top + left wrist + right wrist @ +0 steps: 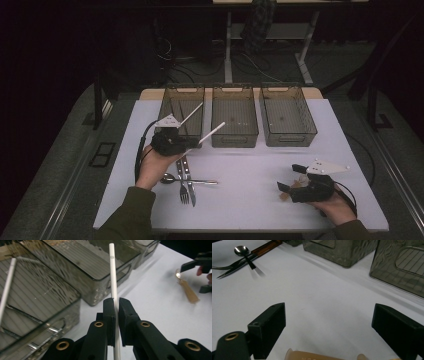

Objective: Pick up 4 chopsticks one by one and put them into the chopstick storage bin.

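At centre left of the high view, your left tongs (197,142) are clamped on a white stick (212,133), which slants up and to the right toward the middle bin (234,140). Your left gripper view has the stick (113,282) pinched between the two black jaws, its far end reaching over the rim of a bin (100,277). A second white stick (191,115) leans in the left bin (170,107), with its upper end above the rim. Three smoky clear bins stand in a row across the upper middle of the white surface (250,170); the right bin (288,135) sits just beside the middle one. Below your left hand (152,167) lie a spoon (172,178), a fork (183,192) and a knife (190,182), crossing one another. At lower right your right tongs (290,177) stand apart, resting over a tan piece (317,356) on the surface.
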{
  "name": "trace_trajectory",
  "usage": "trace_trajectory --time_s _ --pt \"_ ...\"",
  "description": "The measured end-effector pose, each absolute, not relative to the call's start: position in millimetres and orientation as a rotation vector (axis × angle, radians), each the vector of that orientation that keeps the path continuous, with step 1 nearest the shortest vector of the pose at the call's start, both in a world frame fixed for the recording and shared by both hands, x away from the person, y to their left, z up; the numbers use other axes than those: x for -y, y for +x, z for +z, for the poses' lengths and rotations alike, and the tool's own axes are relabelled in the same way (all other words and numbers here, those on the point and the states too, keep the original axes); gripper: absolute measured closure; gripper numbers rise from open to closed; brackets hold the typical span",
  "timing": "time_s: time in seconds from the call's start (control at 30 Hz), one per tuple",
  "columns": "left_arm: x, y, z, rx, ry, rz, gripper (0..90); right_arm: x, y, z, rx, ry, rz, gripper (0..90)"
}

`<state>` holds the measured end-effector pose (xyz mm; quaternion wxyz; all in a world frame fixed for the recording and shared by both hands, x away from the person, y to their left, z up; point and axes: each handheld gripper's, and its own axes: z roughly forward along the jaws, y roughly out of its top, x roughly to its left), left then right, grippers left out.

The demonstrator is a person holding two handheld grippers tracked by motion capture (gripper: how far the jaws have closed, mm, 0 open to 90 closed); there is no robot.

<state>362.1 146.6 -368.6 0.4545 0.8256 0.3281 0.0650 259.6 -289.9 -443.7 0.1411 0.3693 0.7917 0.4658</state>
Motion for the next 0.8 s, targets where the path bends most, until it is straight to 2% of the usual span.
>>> trace_trajectory --time_s 0.8 --pt "-159 420 -350 -0.946 2.002 0.237 84.1 290 259 -444 -2.286 1.069 1.346 11.7"
